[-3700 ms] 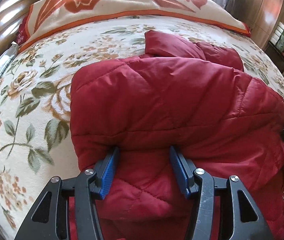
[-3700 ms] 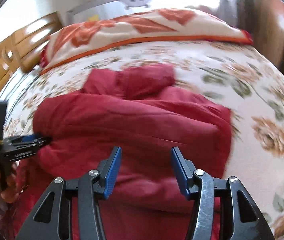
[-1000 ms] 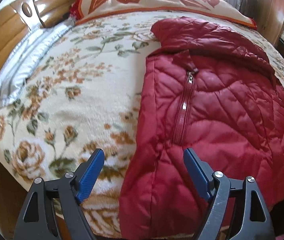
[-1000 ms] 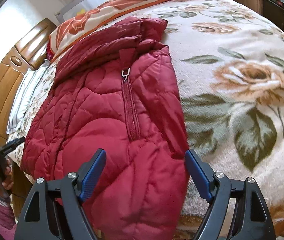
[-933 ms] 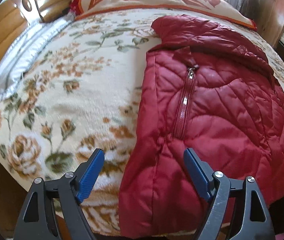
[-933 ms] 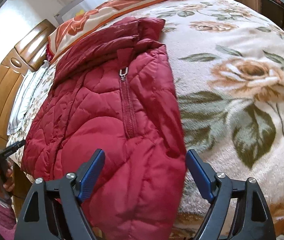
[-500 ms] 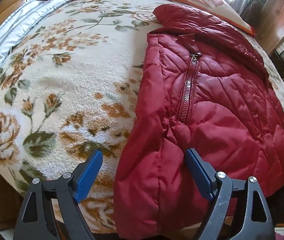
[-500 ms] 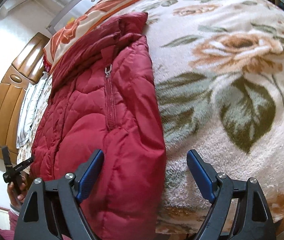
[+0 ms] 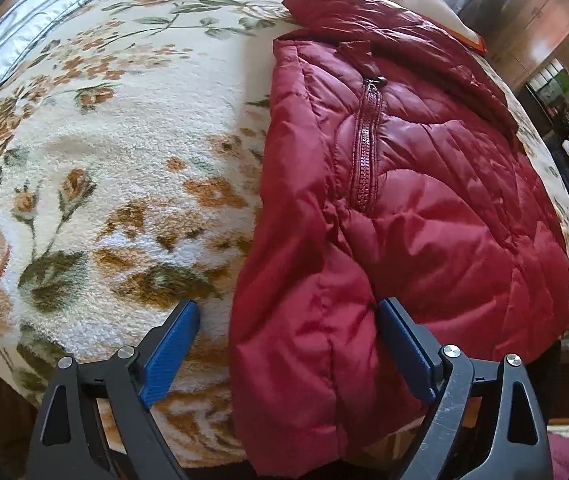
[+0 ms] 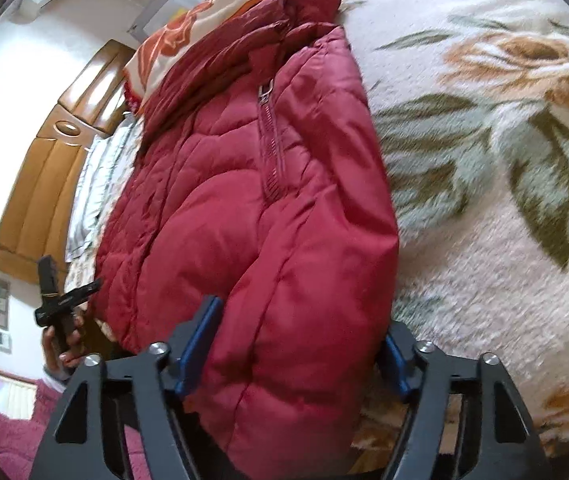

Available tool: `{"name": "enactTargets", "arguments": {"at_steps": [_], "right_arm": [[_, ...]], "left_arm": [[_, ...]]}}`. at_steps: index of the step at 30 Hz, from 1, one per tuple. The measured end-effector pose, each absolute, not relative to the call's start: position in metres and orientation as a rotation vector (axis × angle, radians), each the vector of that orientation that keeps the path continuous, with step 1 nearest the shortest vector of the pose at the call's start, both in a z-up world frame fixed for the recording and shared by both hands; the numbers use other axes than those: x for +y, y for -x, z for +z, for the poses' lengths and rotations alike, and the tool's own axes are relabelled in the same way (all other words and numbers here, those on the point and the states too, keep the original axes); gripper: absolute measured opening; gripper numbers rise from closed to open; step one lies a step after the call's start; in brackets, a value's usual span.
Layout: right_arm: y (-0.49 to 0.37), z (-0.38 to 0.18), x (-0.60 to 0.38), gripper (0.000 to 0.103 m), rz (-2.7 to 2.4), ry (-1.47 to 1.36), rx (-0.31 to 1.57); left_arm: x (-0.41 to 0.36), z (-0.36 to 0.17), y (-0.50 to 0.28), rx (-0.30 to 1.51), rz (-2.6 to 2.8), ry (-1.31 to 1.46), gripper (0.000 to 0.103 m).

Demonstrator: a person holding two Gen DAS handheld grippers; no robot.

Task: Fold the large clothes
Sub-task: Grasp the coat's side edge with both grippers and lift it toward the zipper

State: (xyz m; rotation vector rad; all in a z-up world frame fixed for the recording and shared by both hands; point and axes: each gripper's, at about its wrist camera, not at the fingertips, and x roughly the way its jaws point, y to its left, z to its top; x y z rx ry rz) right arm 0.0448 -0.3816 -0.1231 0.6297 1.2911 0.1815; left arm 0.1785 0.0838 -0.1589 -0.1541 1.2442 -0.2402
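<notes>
A red quilted jacket lies flat on the floral blanket, zip pockets up and hem hanging over the bed's near edge. My left gripper stands open astride its lower left corner and its jaws are opening. One pad rests on the blanket and the other on the jacket. In the right wrist view the red jacket fills my right gripper, whose jaws are closing on the lower right corner. Both of its pads touch the puffy fabric.
A wooden headboard and a grey striped pillow are at the left. An orange-patterned cover lies at the bed's far end. Wooden cupboards stand beyond the right side. A hand holds the other tool below the bed edge.
Both grippers have tipped down and come closer to the jacket's near hem. The right jaws have narrowed onto the corner and the left jaws have widened slightly.
</notes>
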Motion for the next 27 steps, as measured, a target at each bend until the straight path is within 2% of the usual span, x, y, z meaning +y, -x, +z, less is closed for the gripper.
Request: {"name": "enactTargets", "arguments": {"at_steps": [10, 11, 12, 14, 17, 18, 19, 20, 22, 25, 27], "right_arm": [[-0.050, -0.129, -0.384, 0.071, 0.231, -0.653, 1.315], [-0.050, -0.130, -0.382, 0.071, 0.239, -0.649, 1.314], [-0.051, -0.130, -0.381, 0.071, 0.246, -0.647, 1.314], [-0.050, -0.130, -0.380, 0.070, 0.255, -0.652, 1.314], [-0.048, -0.132, -0.381, 0.069, 0.266, -0.667, 1.308], [-0.049, -0.134, -0.380, 0.068, 0.269, -0.674, 1.309], [-0.049, -0.136, -0.381, 0.067, 0.273, -0.682, 1.310], [-0.050, -0.136, -0.382, 0.064, 0.275, -0.687, 1.312], [-0.051, -0.135, -0.380, 0.040, 0.301, -0.690, 1.315], [-0.052, -0.127, -0.377, 0.028, 0.334, -0.696, 1.290], [-0.052, -0.120, -0.379, 0.025, 0.345, -0.728, 1.246]], "left_arm": [[0.077, -0.162, -0.178, 1.266, -0.357, 0.157, 0.091], [0.075, -0.162, -0.177, 1.265, -0.381, 0.161, 0.084], [0.072, -0.162, -0.176, 1.267, -0.427, 0.178, 0.067], [0.069, -0.163, -0.175, 1.268, -0.481, 0.212, 0.051], [0.070, -0.168, -0.175, 1.268, -0.503, 0.238, 0.043], [0.071, -0.168, -0.175, 1.266, -0.514, 0.258, 0.032], [0.071, -0.167, -0.175, 1.261, -0.525, 0.274, 0.027], [0.072, -0.165, -0.175, 1.251, -0.530, 0.274, 0.022], [0.065, -0.154, -0.171, 1.210, -0.522, 0.219, 0.018], [0.062, -0.132, -0.165, 1.141, -0.533, 0.201, 0.014], [0.061, -0.115, -0.163, 1.088, -0.547, 0.217, 0.014]]}}
